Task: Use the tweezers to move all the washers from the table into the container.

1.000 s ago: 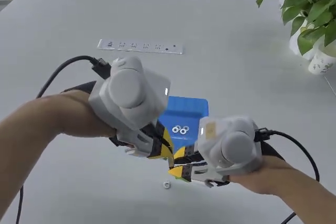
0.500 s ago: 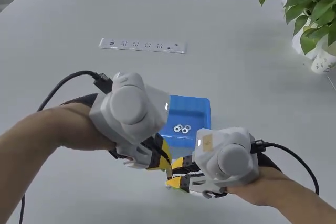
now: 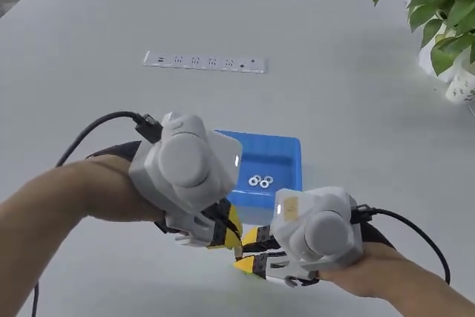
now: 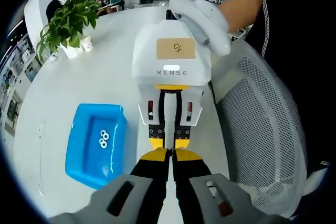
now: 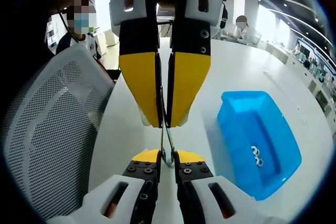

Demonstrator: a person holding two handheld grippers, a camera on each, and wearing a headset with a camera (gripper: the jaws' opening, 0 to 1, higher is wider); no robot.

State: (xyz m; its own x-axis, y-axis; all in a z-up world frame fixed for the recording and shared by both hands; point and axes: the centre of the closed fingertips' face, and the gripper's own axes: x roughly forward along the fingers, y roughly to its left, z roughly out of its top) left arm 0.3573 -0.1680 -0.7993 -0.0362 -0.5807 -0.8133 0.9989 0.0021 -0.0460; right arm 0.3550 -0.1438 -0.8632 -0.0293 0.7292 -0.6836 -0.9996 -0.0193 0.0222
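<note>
Tweezers point(image 5: 168, 141), clamped by your left gripper point(image 4: 171, 154) and right gripper point(image 5: 167, 159) beside the container point(image 3: 291, 148), grasp what you cannot tell.

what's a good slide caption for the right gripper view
Left hand-held gripper and right hand-held gripper meet tip to tip on the tweezers, blue container with washers alongside.

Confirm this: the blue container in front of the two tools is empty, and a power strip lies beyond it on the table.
Not empty: the head view shows washers lying in the blue container. The power strip does lie beyond it on the table.
</note>
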